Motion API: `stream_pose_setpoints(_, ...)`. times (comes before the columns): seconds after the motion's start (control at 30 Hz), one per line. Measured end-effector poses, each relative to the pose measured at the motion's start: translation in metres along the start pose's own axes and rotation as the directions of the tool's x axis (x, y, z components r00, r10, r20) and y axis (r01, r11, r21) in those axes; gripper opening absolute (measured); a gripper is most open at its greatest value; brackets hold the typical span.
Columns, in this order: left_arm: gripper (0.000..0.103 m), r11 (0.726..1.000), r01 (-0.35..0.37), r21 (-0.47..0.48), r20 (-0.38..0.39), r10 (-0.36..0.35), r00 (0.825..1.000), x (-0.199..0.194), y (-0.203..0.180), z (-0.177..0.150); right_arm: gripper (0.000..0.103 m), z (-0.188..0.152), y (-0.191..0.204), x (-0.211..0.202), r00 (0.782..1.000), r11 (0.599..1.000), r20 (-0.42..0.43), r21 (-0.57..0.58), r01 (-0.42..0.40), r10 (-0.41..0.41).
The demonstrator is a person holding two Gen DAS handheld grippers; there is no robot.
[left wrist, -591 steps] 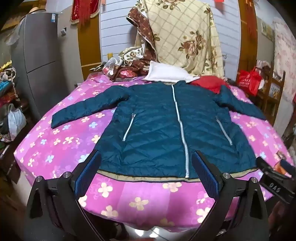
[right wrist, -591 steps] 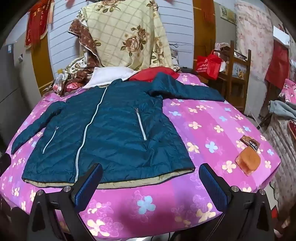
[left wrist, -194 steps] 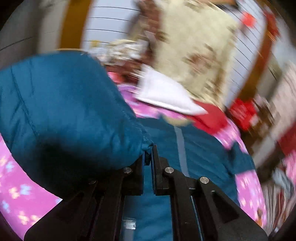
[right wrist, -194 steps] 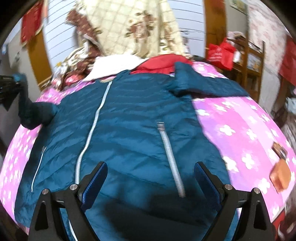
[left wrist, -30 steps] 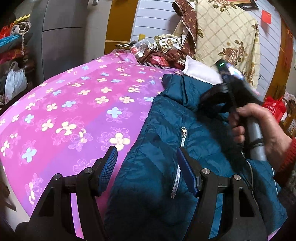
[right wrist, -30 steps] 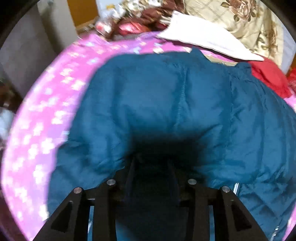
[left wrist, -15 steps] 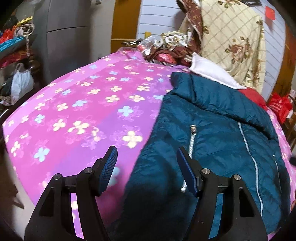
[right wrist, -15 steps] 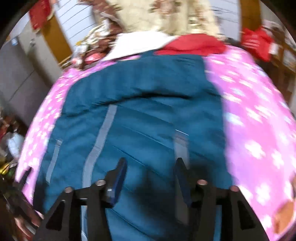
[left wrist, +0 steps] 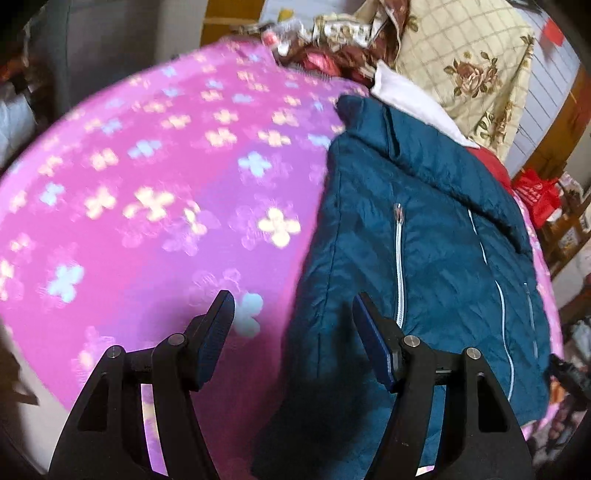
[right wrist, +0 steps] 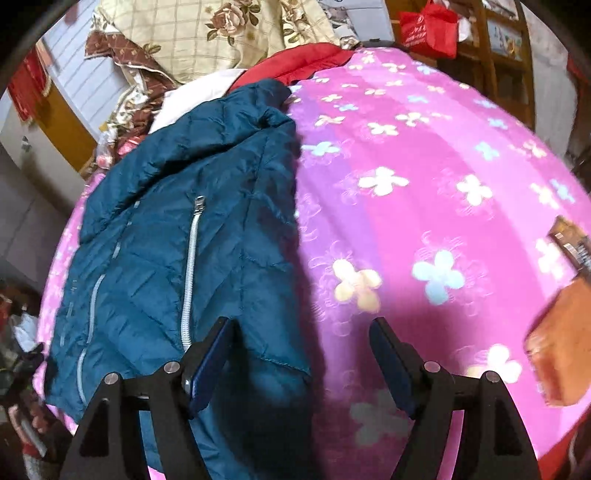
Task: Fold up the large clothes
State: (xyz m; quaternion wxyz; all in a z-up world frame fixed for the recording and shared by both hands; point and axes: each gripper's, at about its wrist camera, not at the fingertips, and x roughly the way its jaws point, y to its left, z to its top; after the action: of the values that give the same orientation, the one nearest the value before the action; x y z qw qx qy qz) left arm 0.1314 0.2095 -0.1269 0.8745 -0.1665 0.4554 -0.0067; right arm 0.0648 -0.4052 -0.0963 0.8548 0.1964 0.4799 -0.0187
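Observation:
A teal quilted jacket [left wrist: 424, 258] lies on the pink flowered bedcover [left wrist: 147, 192], front up, with both sleeves folded across its chest. My left gripper [left wrist: 291, 317] is open and empty, low over the jacket's left hem edge. In the right wrist view the jacket [right wrist: 184, 240] lies to the left. My right gripper [right wrist: 301, 343] is open and empty over the jacket's right hem corner and the bedcover [right wrist: 424, 184].
A cream floral quilt [left wrist: 461, 62], a white pillow [left wrist: 413, 96] and a red cloth [right wrist: 306, 61] lie at the bed's head. An orange pouch [right wrist: 561, 343] lies on the bed's right edge. A red bag [right wrist: 428, 29] hangs by wooden shelves. A grey cabinet [left wrist: 110, 48] stands left.
The right gripper has let go of the sleeve, opened wide and drawn back to the right hem corner. The left gripper has dipped lower over the left hem.

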Motion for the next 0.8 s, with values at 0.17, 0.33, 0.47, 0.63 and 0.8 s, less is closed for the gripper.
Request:
stream_pose_setpoints(0.17, 0.066, 0.982, 0.155, -0.112, -0.084, -0.165, 0.983, 0.026, 0.011, 0.006, 0.074, -0.006, 0.006, 0.015, 0.998, 0.998, -0.020, 0.013, -0.062, 0.062)
stream_pose_setpoints(0.33, 0.067, 0.944, 0.294, -0.151, -0.121, -0.312, 0.942, 0.029, 0.008, 0.004, 0.074, -0.008, 0.006, 0.019, 0.996, 0.995, -0.017, 0.041, -0.091, 0.091)
stream_pose_setpoints(0.47, 0.067, 0.917, 0.372, -0.145, -0.150, -0.392, 0.908, 0.022, 0.002, -0.011, 0.074, -0.011, 0.005, 0.018, 0.979, 0.977, -0.048, 0.082, -0.195, 0.199)
stream_pose_setpoints(0.63, 0.067, 0.888, 0.434, -0.153, -0.153, -0.455, 0.877, 0.007, 0.007, -0.031, 0.074, -0.024, 0.007, 0.014, 0.947, 0.949, -0.098, 0.111, -0.296, 0.306)
stream_pose_setpoints(0.8, 0.076, 0.867, 0.473, -0.153, -0.138, -0.493, 0.859, 0.003, 0.008, -0.037, 0.074, -0.044, 0.007, 0.010, 0.906, 0.907, -0.106, 0.160, -0.390, 0.409)
